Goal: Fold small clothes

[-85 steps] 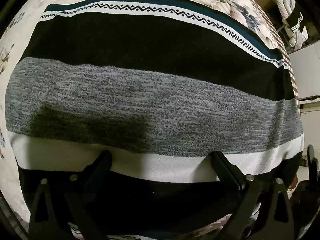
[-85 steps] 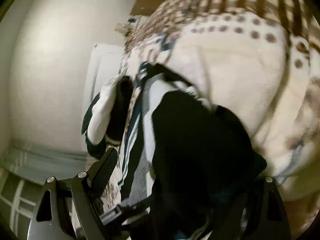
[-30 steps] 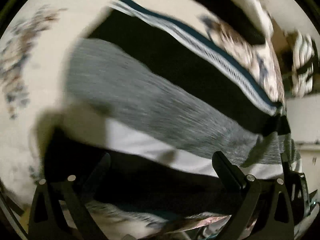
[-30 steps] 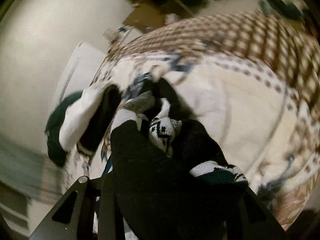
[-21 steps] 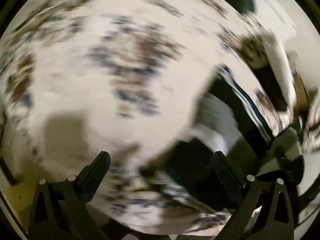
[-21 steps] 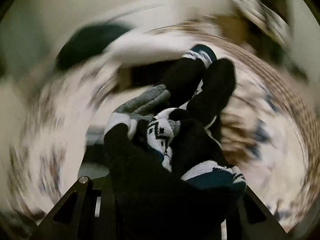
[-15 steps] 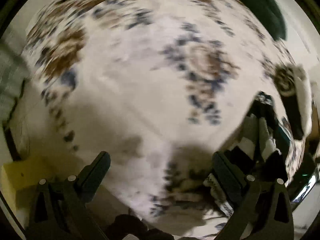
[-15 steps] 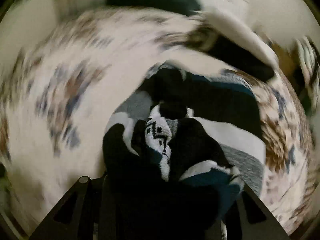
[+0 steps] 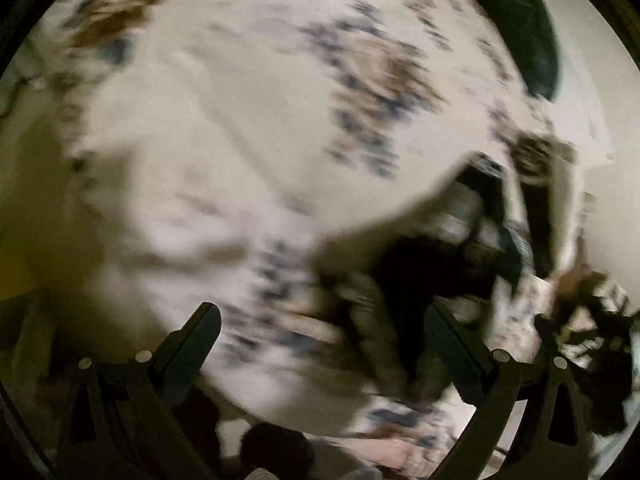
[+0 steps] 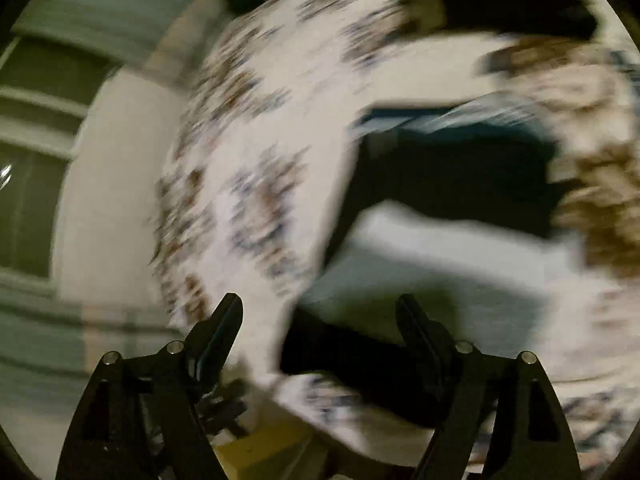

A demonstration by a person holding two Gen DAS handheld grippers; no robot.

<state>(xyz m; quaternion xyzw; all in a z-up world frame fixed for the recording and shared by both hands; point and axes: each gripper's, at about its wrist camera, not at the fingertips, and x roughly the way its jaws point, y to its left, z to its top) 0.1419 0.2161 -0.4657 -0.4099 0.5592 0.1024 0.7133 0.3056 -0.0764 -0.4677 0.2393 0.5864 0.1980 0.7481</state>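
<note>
Both views are motion-blurred. The striped garment (image 10: 448,200), black, white, grey and teal, lies on the floral bedspread (image 10: 260,128) in front of my right gripper (image 10: 320,320), whose fingers stand apart with nothing between them. In the left wrist view the same garment (image 9: 448,248) shows as a dark bunched mass at the right, beyond my open, empty left gripper (image 9: 320,336), which hovers over the bedspread (image 9: 224,128).
A dark green cloth (image 9: 524,40) lies at the bed's far edge. A black and white garment (image 10: 500,12) lies further back. The bed edge, a white wall and a window (image 10: 36,120) show at the left. A yellow object (image 10: 272,456) sits below.
My right gripper was shut on the bunched garment and has let it go; it now lies spread on the bed. My left gripper swung away from the garment over bare bedspread.
</note>
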